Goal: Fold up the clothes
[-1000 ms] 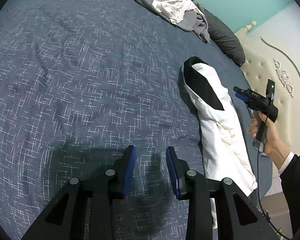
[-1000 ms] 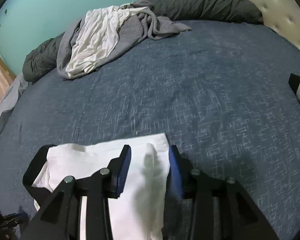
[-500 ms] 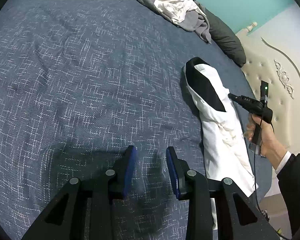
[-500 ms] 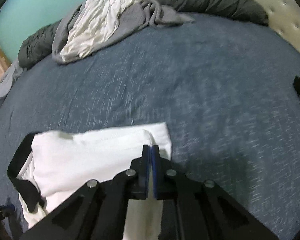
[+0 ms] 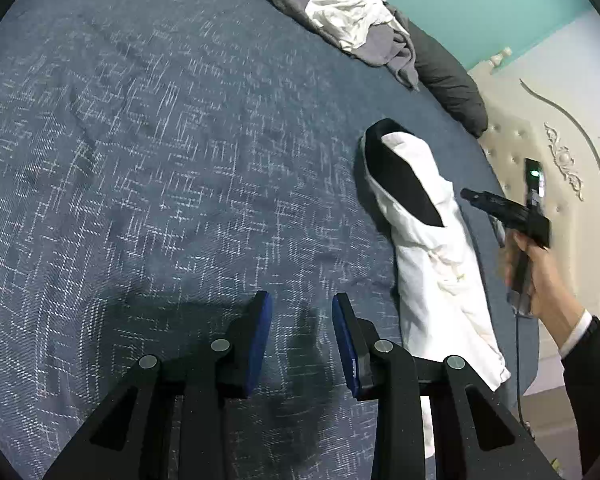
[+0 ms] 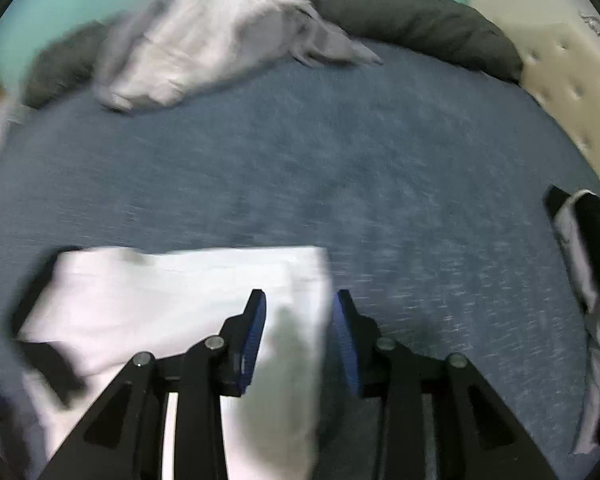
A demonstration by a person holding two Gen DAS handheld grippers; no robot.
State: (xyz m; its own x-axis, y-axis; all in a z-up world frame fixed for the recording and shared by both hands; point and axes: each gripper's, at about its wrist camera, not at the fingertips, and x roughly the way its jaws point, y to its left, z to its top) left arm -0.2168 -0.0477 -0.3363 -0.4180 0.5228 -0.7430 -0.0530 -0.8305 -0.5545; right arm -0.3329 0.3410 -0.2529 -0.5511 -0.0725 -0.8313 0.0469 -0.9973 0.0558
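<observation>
A long white garment [image 5: 432,248] with a black panel lies rumpled on the blue bed cover [image 5: 160,160], right of my left gripper [image 5: 302,332]. That gripper hovers open over bare cover and holds nothing. In the right wrist view, my right gripper [image 6: 298,316] is open, its jaws straddling the near right corner of the flat white garment [image 6: 172,292], with black trim at its left. The view is blurred. In the left wrist view a hand [image 5: 540,280] holds the right gripper [image 5: 466,194] beside the garment's right edge.
A heap of grey and white clothes [image 5: 348,12] [image 6: 204,48] lies at the far side of the bed against a dark bolster [image 6: 420,24]. A cream tufted headboard [image 5: 540,152] stands to the right. Another white and black piece [image 6: 580,240] shows at the right edge.
My right gripper closed on the white garment's corner half a second ago and now stands open again, moving. The left gripper stayed open and barely shifted.
</observation>
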